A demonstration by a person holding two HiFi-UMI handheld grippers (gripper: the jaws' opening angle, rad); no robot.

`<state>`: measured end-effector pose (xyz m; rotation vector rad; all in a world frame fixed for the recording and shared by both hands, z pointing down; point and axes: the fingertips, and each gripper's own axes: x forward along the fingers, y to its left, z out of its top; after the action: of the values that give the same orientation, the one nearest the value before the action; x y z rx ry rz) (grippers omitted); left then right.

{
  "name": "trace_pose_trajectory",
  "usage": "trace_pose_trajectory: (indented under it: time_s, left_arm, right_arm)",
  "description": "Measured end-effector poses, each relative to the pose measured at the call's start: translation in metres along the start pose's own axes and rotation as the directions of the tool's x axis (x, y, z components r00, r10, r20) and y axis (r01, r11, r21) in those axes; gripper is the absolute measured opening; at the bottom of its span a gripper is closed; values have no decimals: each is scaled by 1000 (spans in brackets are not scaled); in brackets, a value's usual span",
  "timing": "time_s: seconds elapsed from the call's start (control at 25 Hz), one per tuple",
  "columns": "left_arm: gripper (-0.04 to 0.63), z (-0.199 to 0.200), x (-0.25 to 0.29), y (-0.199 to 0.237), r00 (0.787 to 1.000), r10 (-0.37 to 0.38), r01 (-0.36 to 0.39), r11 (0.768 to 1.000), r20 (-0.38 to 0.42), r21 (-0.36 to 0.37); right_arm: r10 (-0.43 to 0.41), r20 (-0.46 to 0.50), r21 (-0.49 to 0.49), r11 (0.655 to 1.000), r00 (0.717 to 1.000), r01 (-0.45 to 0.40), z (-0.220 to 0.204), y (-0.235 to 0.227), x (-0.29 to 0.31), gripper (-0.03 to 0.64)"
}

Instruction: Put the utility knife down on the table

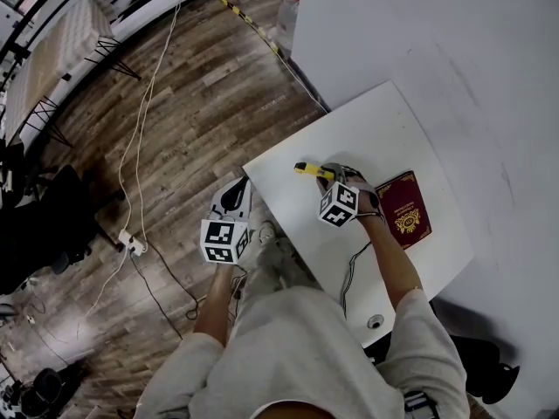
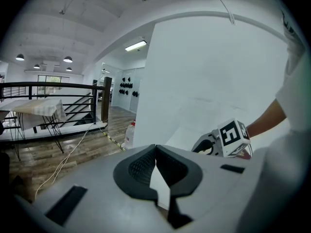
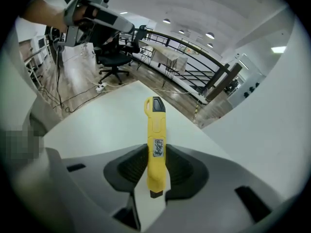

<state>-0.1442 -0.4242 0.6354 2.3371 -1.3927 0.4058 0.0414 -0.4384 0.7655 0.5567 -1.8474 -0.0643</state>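
A yellow utility knife with a black end cap sits clamped between the pads of my right gripper, its length sticking out over the white table. In the head view the knife pokes leftward from that gripper, above the table near its left edge. My left gripper hangs off the table's left side over the floor; its jaws meet at the tips with nothing between them. It shows in the head view as the marker cube.
A dark red booklet lies on the table right of my right hand. A small round object sits near the table's near edge. White cables and a power strip cross the wooden floor. A white wall borders the table.
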Motion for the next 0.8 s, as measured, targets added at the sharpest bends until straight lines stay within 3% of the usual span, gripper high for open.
trace_pose_trajectory:
  time_s: [0.32, 0.56, 0.8]
  left_arm:
    - [8, 3, -2, 2, 1000, 10, -11, 1000, 0, 3]
    - [8, 3, -3, 2, 1000, 15, -15, 1000, -1, 7]
    - [8, 6, -4, 4, 1000, 16, -16, 1000, 2, 14]
  right_arm:
    - [20, -65, -152, 988, 998, -30, -4, -7, 14, 110]
    - [34, -120, -307, 949, 992, -69, -11, -2, 19, 112]
    - [50, -142, -329, 940, 989, -95, -16, -1, 24, 112]
